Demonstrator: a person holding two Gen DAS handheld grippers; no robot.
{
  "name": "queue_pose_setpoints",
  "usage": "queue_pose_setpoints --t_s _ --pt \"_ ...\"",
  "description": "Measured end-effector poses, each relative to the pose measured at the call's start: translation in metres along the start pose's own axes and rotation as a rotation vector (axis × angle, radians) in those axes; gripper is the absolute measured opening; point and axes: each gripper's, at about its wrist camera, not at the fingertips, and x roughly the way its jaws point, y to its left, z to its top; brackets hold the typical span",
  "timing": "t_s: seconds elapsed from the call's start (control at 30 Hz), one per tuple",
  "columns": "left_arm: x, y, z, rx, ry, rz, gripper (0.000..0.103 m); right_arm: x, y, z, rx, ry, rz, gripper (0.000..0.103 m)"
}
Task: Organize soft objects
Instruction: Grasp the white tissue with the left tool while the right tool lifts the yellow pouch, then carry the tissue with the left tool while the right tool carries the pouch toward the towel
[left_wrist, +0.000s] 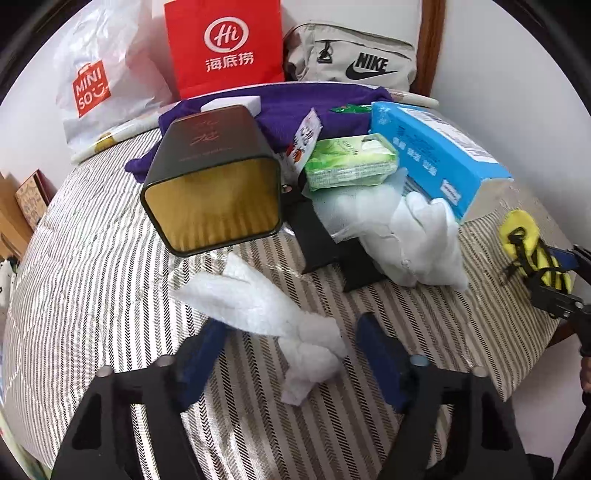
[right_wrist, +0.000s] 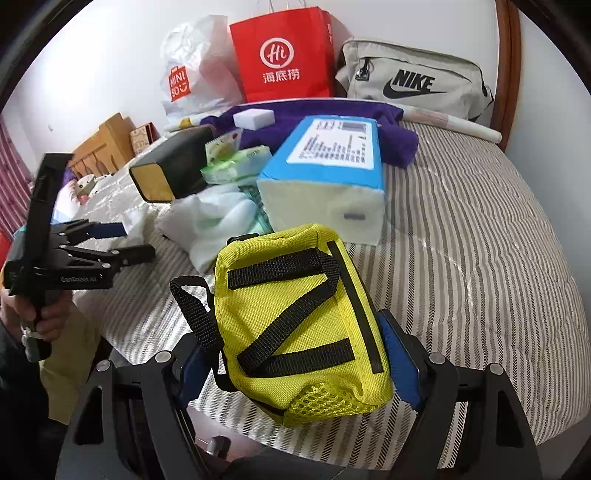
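- The yellow pouch (right_wrist: 299, 325) at lower centre was coarse woven cloth with mesh.
- The tin (left_wrist: 214, 177) was glossy metal.
- The red bag (left_wrist: 223, 44), top centre, was smooth matt paper.
- The bedcover (left_wrist: 92, 258) was quilted fabric.

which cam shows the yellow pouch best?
Right wrist: the yellow pouch fills the frame between the right gripper fingers, straps and mesh visible. Left wrist shows it small at the right edge.
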Motion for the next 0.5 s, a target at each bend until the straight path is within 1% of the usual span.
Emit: queue_pose_setpoints --t_s 0.07,0.1,0.17,0.27,0.5 --pt "-0.003 -0.001 -0.002 0.001 -0.007 -0.003 0.049 0.003 -0.002 -0.002 0.003 0.005 0.000 0.081" --pt "-0.004 -0.001 -0.002 0.001 -0.010 0.008 0.046 0.004 -0.003 -0.003 0.007 0.006 0.000 0.081" --pt "-0.006 -0.001 -0.004 0.002 -0.010 0.005 0.036 0.006 -0.005 -0.006 0.019 0.008 -0.002 0.081" --pt "-0.007 0.001 -0.005 0.012 -0.014 0.004 0.024 0.010 -0.010 -0.006 0.042 0.016 -0.006 0.081" --pt "-0.019 0.015 -0.001 -0.060 -0.044 -0.035 0.023 0.014 -0.010 -0.005 0.046 0.023 -0.018 0.081"
